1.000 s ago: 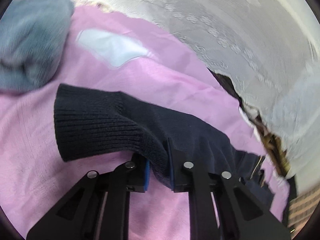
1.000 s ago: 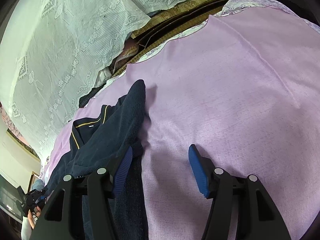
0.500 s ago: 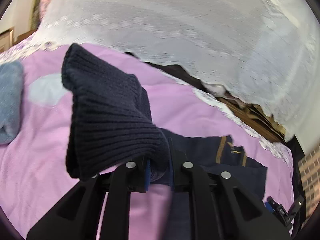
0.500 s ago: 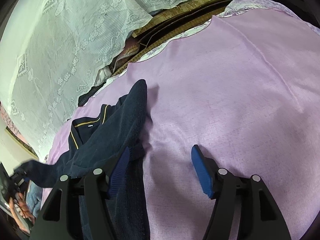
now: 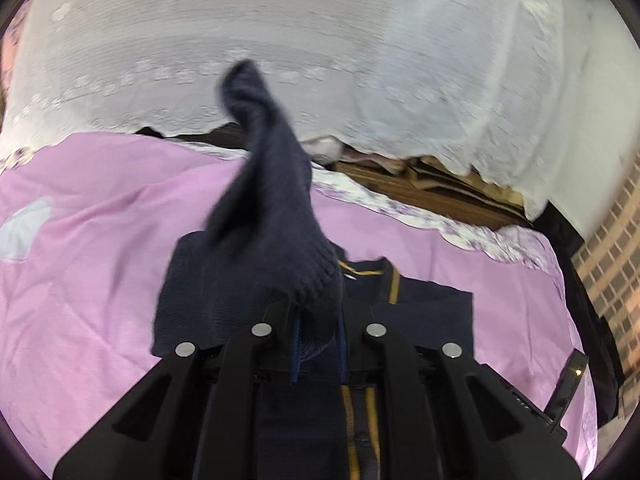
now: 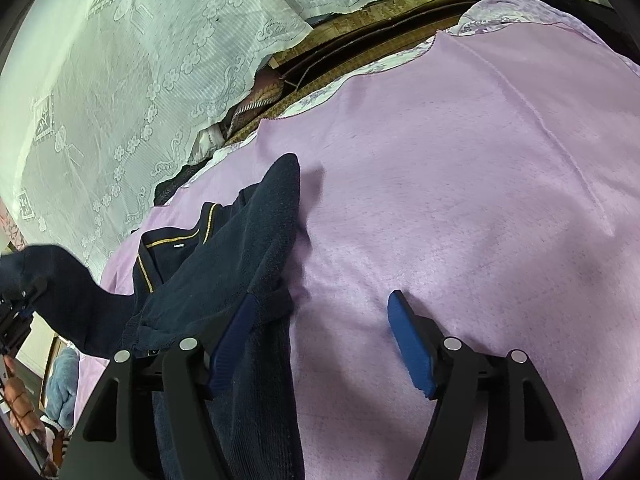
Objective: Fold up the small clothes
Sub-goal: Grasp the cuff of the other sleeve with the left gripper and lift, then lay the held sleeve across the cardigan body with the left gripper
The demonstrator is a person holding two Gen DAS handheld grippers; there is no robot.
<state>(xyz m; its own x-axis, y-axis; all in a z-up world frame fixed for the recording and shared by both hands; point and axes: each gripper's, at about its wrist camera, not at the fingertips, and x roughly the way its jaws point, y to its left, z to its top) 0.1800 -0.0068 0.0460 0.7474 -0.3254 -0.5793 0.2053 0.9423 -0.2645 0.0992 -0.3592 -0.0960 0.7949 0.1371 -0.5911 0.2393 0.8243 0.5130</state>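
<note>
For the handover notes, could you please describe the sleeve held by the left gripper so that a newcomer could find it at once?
On the wide pink bedspread lies a navy knitted cardigan with thin gold piping at its neckline. One navy ribbed sleeve rises off it, pinched at its cuff in the shut left gripper. The other sleeve lies flat on the cardigan.

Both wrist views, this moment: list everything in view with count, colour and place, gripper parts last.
Knitted cardigan with yellow trim: one, navy, on the sheet, one sleeve lifted.
Bed sheet: one, lilac, under the cardigan.
Lace curtain: one, white, behind the bed.
Fluffy cloth: one, grey-blue, far left edge of the right view.
Brick-pattern wall: one, tan, right edge of the left view.
Left gripper: black with blue pads, shut on the raised sleeve.
Right gripper: black with blue pads, jaws just been opening, nothing between them, beside the cardigan.
</note>
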